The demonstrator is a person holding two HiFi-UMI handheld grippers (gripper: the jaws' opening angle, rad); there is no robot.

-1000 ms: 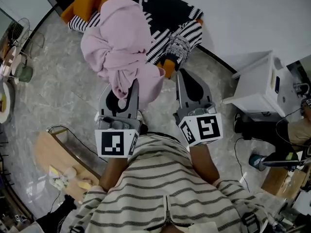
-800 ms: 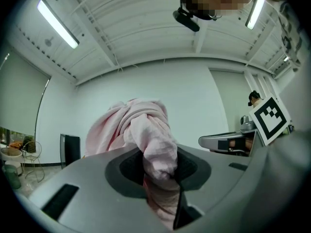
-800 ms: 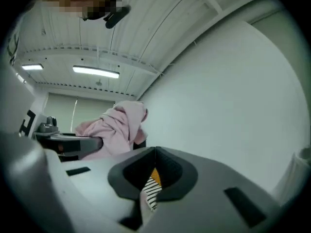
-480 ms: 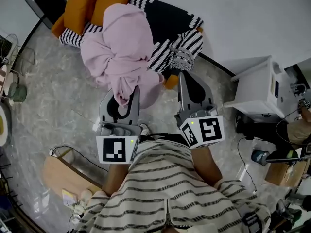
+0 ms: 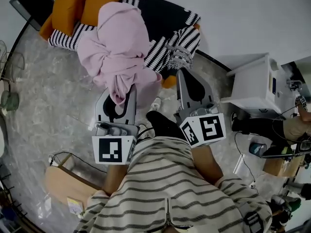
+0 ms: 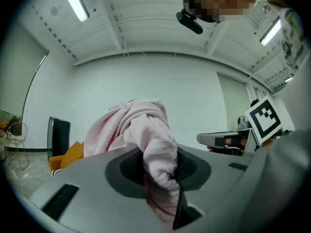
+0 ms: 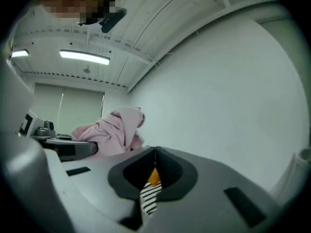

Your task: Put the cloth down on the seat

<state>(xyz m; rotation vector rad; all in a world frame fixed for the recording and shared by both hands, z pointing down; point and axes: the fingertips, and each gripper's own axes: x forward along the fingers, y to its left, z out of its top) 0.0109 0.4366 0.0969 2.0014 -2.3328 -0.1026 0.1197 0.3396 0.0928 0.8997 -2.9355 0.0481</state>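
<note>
- Cloth, pink and bunched, runs from the left gripper straight ahead to the seat — its bulk is over the seat's front edge
- That gripper's jaws clamp its near tail
- The right gripper has its jaws pressed together and empty, so I judge the release is the left's

Bright ceiling-tube light, fisheye-warped edges
</note>
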